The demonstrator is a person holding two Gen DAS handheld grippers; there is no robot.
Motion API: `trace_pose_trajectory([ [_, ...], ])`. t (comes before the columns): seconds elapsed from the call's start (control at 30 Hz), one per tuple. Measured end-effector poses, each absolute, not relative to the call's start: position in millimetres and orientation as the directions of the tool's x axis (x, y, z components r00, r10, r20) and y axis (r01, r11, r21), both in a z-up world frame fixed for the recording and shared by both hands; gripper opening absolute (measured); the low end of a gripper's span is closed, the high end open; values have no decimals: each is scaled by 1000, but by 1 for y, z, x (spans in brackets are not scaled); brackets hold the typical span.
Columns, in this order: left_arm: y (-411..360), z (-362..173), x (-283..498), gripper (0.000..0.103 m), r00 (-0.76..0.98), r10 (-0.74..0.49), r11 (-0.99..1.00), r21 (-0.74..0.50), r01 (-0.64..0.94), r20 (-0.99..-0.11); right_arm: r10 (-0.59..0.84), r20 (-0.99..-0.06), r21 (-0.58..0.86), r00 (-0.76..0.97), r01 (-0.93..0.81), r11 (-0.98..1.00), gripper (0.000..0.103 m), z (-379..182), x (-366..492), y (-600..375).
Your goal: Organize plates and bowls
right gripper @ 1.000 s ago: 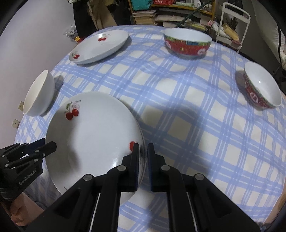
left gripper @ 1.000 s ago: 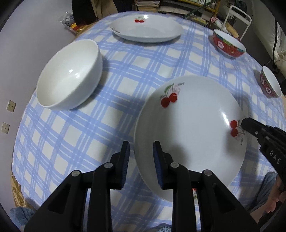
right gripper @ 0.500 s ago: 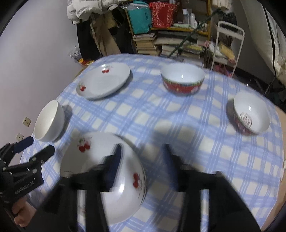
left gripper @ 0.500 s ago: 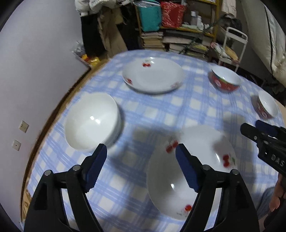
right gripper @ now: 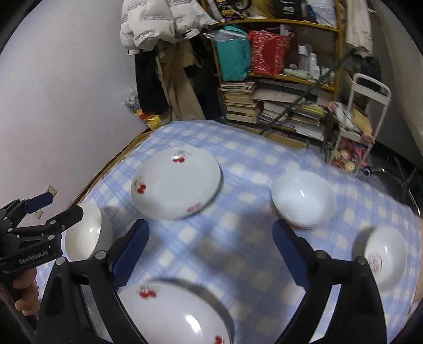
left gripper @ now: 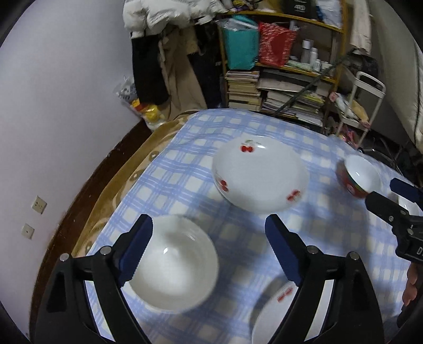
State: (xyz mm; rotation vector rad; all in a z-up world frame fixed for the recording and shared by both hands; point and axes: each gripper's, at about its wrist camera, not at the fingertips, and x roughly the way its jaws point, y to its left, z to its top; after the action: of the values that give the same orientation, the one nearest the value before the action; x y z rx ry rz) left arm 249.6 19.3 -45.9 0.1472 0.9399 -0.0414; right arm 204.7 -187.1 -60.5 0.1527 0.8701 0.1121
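With both the left gripper (left gripper: 208, 254) and right gripper (right gripper: 210, 254) wide open and empty, grip the far plate (left gripper: 260, 176) – glazed, rigid, slippery, breakable – by its rim, beyond the white bowl (left gripper: 171, 263).

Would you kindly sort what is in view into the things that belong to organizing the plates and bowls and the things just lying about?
For the job:
- far cherry plate
- near cherry plate
- plain white bowl
- two red-patterned bowls

Just lying about:
- stacked books
- white jacket
- teal bag
- red bag
- white cart
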Motion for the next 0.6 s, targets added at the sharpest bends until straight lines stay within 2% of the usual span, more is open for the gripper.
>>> trace_pose_trajectory([
  [0.27, 42, -79, 327, 86, 501, -16, 1000, -1, 30, -865, 140, -768, 131, 625, -60, 990, 99, -80, 274, -174],
  [0.6, 39, -119, 390, 86, 418, -34, 999, -26, 24, -908, 163, -813, 160, 559, -54, 986, 99, -127, 335, -171],
])
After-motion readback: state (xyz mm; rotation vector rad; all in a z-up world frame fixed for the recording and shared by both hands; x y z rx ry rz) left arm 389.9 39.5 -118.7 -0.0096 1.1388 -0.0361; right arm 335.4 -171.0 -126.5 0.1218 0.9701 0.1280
